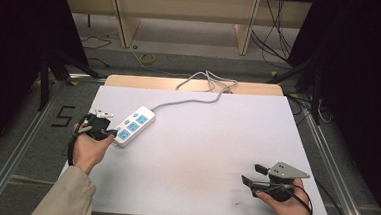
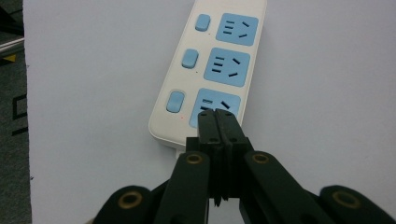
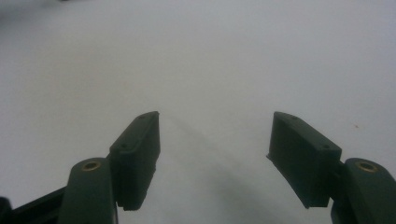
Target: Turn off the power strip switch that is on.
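White bench [image 1: 200, 153] carries a power strip [image 1: 135, 125] at its left edge, long axis running away from the left gripper [image 2: 217, 122], whose clenched fingers hover at its nearest socket (the right gripper [image 3: 212, 154], spread empty, sits well apart).

I count one power strip [image 1: 134, 125] on the one white table [image 1: 200, 153], carrying three blue sockets [image 2: 217, 66] and three blue switches [image 2: 189, 59], each switch just beside its socket, with one grey cord [image 1: 189, 101] leaving the strip's far end. I hold two grippers: my left gripper [image 2: 216, 116], its two jaws pressed together over the strip's near end at the nearest socket, and my right gripper [image 3: 212, 140], its two jaws spread apart, well away from the strip. One digit "5" [image 1: 63, 116] is marked on the floor, beside the table on the strip's side.
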Motion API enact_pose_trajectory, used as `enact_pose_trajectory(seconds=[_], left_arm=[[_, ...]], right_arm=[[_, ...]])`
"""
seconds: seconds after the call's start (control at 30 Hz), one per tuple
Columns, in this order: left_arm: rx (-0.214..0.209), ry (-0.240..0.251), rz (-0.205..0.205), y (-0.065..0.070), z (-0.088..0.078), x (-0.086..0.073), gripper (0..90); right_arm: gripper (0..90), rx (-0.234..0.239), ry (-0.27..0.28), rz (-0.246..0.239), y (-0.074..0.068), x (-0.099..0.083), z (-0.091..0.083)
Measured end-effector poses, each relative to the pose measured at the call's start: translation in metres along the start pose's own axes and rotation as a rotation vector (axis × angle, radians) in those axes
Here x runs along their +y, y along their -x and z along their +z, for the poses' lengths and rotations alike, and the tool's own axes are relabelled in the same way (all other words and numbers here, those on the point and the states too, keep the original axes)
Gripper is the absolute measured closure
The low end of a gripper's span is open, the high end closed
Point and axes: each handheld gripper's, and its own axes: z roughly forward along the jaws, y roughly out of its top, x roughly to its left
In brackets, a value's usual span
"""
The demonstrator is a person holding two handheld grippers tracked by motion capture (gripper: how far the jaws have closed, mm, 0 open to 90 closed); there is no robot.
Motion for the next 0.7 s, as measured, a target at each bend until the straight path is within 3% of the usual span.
enact_pose_trajectory(seconds=[0.7], left_arm=[[0.004,-0.002,-0.018,-0.0042,0.0062,0.0042,89.6]], right_arm=[[34.5,0.001,0.001,-0.004,0.0001,-0.0001,-0.0002]])
